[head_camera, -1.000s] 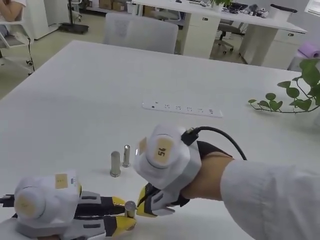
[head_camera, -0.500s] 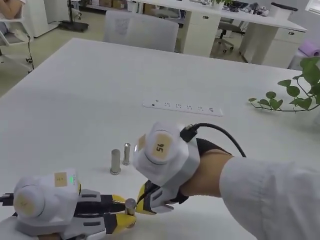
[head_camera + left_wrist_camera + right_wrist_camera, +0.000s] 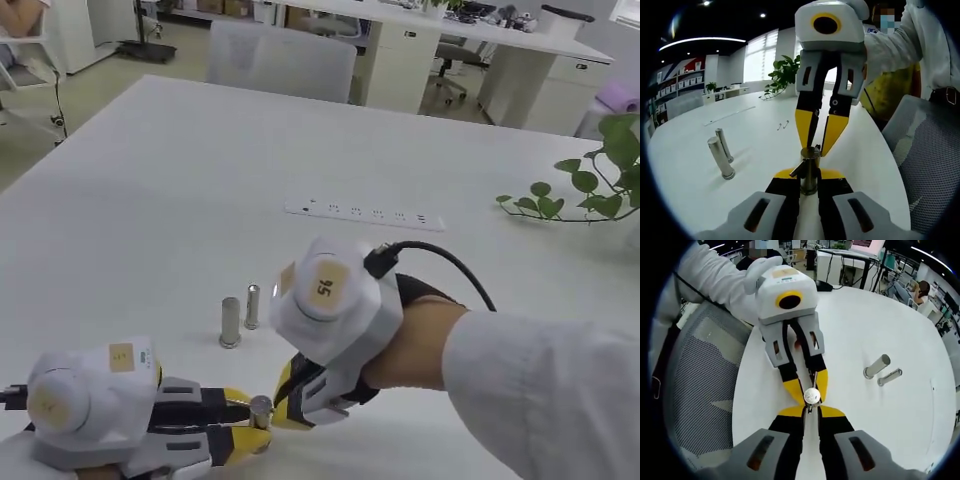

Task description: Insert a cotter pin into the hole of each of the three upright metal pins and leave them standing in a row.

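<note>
My left gripper (image 3: 810, 176) is shut on an upright metal pin (image 3: 810, 167) standing on the white table near its front edge. A thin cotter pin (image 3: 797, 169) sticks out sideways at that pin's top. My right gripper (image 3: 815, 149) comes down from above, its yellow fingers closed on the cotter pin right at the pin's head. In the right gripper view the pin's round top (image 3: 812, 395) sits just past my right gripper (image 3: 811, 412). Two more metal pins (image 3: 231, 323) (image 3: 253, 307) stand upright side by side behind the grippers. Two spare cotter pins (image 3: 783, 125) lie on the table farther off.
A white power strip (image 3: 364, 217) lies across the middle of the table (image 3: 150, 180). A green plant (image 3: 590, 190) reaches in at the right edge. A grey chair (image 3: 282, 64) stands behind the far table edge, with desks beyond it.
Both grippers stay together at the held pin. The right gripper has shifted very slightly; nothing was let go or taken.
</note>
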